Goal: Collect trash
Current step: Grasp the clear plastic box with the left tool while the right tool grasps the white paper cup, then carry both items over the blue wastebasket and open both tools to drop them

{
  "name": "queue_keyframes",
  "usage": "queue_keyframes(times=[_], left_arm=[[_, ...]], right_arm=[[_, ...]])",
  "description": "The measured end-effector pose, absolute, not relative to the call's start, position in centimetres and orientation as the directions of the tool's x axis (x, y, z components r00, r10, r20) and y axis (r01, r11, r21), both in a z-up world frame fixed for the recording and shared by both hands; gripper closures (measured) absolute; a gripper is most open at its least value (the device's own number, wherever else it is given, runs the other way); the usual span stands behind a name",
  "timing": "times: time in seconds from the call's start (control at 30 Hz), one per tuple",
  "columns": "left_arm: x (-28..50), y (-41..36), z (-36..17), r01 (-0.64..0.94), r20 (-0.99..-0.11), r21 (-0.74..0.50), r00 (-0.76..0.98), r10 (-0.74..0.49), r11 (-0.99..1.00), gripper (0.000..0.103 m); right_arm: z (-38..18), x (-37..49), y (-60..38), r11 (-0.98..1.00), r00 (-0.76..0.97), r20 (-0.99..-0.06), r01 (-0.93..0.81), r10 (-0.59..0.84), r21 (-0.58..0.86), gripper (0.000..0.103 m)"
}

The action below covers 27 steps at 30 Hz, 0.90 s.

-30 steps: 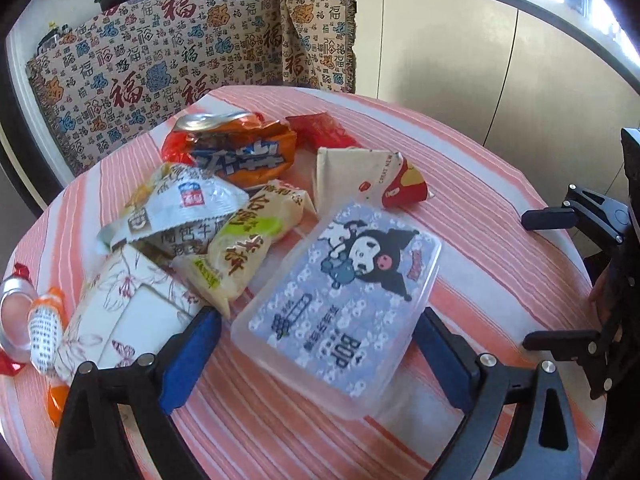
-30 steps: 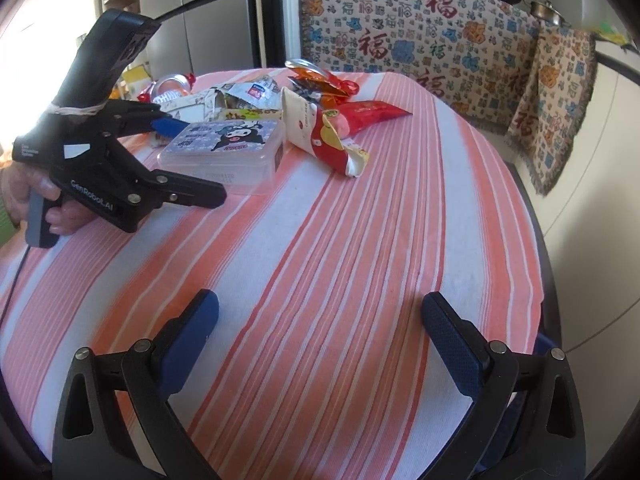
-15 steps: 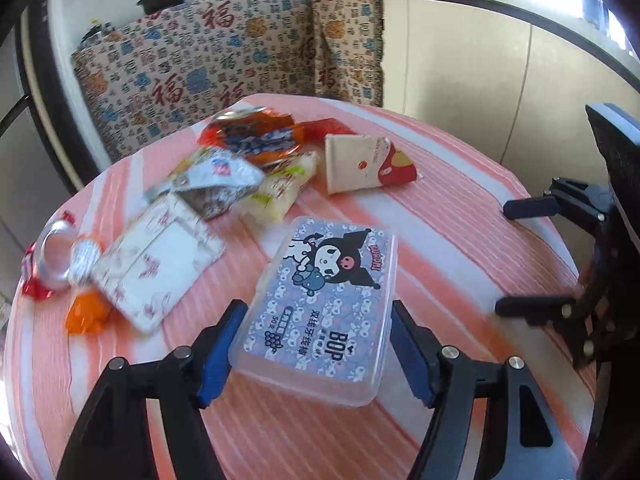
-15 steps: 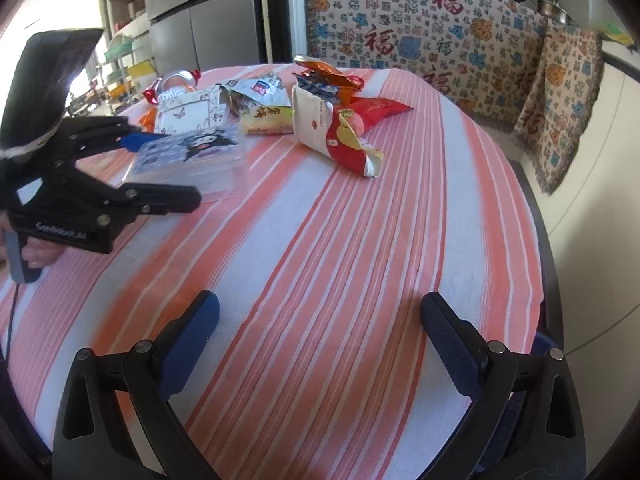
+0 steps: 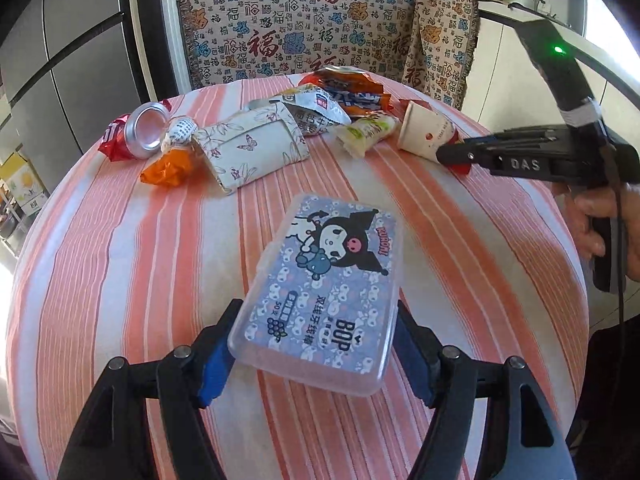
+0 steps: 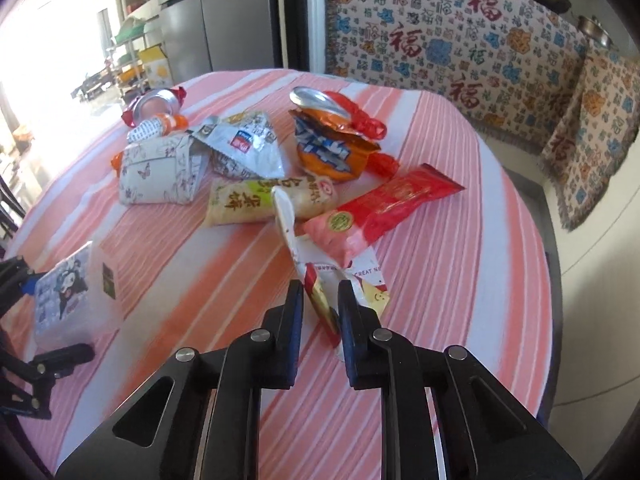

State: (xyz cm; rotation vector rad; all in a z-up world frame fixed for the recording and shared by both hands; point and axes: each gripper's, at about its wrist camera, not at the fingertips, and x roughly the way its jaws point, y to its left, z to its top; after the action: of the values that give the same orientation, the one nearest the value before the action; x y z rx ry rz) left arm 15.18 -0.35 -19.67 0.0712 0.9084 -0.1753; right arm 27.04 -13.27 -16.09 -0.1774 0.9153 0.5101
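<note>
Crumpled wrappers (image 6: pixel 248 152), flattened paper cup (image 6: pixel 320 280) between closing right gripper (image 6: pixel 319 312) pads

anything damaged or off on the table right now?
Yes. The red can lies on its side, crushed, at the table's far left edge. The paper cup is squashed flat, with the right tongs closing on it. Crumpled wrappers are heaped between them.

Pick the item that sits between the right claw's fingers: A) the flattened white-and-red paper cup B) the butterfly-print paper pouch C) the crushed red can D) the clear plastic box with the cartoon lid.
A: in the right wrist view the right claw is closing on the flattened paper cup, while the cartoon box is held by the left claw.
</note>
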Motion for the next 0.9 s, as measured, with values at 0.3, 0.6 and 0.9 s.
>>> queue_keyframes(times=[0.3, 0.6, 0.9], left_arm=[[15.4, -0.7, -19.6, 0.175, -0.794, -0.001, 0.598, -0.107, 0.984, 0.03], [16.3, -1.4, -18.4, 0.201, -0.793, 0.032, 0.601, -0.098, 0.979, 0.03], [15.9, -2.6, -16.5, 0.232, -0.766, -0.03, 0.62, -0.171, 0.972, 0.039]], right_arm=[[-15.5, 20.2, -13.4, 0.852, 0.435, -0.796, -0.491, 0.42, 0.181, 0.09], [-14.8, 19.9, -11.3, 0.829, 0.492, -0.8, -0.558, 0.343, 0.012, 0.069], [-12.2, 19.6, -15.5, 0.866, 0.518, -0.744, -0.472, 0.423, 0.163, 0.098]])
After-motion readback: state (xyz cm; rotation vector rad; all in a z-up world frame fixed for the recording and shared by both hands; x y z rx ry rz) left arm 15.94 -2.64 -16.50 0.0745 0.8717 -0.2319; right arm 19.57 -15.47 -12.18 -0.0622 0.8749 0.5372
